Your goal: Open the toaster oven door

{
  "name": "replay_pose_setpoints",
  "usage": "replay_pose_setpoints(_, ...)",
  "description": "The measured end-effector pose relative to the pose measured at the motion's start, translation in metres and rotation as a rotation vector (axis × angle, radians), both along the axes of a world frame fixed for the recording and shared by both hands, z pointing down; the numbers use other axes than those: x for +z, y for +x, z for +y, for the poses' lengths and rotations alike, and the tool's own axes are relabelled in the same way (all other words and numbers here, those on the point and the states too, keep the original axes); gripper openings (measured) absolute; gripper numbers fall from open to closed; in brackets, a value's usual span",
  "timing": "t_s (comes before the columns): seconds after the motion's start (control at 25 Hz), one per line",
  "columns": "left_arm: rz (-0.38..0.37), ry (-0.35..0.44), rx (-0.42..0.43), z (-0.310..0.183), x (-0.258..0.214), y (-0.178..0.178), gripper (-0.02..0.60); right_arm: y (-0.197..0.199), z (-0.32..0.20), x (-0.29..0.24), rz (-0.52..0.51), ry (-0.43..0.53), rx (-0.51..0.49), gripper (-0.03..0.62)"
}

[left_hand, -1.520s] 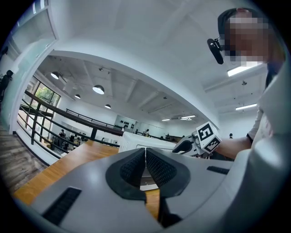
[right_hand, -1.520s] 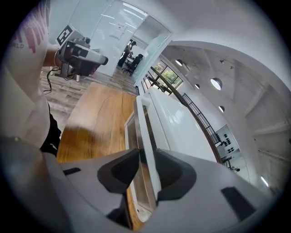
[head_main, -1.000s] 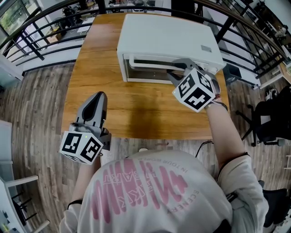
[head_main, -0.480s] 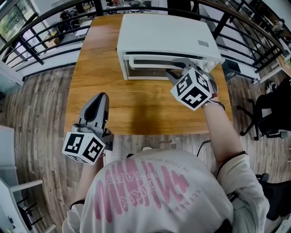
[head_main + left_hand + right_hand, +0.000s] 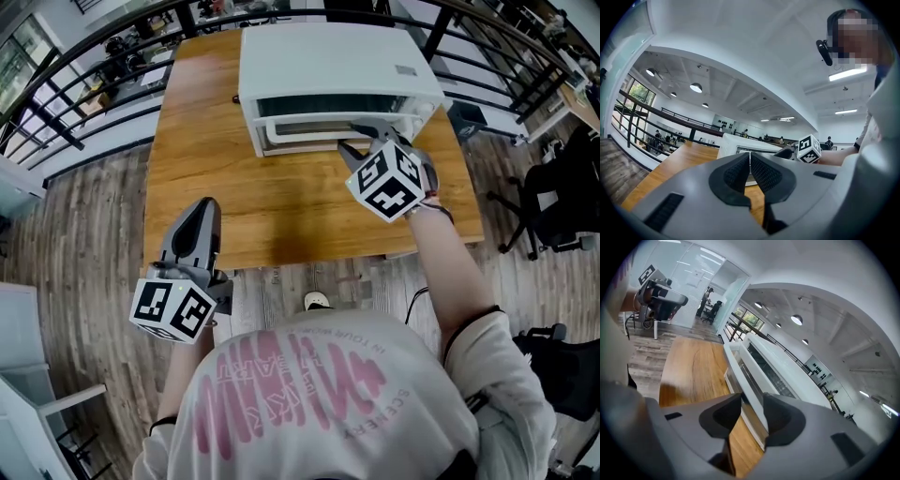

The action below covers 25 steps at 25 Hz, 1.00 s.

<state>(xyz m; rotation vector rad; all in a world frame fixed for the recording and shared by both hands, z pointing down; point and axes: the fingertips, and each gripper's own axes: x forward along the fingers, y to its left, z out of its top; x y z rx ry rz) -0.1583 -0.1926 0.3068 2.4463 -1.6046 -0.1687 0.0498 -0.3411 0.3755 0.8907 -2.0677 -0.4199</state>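
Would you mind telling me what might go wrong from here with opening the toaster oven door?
1. The right tool has just been opening its jaws. They stand apart around the white bar handle without clamping it, so a pull now may slip off.
2. The white toaster oven sits loose on the wooden table. The shut left tool hovers near the table's front edge, bracing nothing, so the oven may slide toward the person.
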Motion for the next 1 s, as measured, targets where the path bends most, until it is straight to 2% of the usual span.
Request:
replay_pose_setpoints(0.36, -0.003, -0.008, 0.012, 0.014, -0.001, -0.009, 0.025, 0.002, 0.011, 0.006, -0.028, 0.015, 0.058, 0.16)
replay_pose_setpoints(1.0, 0.01, -0.007, -0.011, 0.022, 0.002, -0.009, 0.025, 0.005, 0.025, 0.014, -0.079, 0.018, 0.077, 0.161)
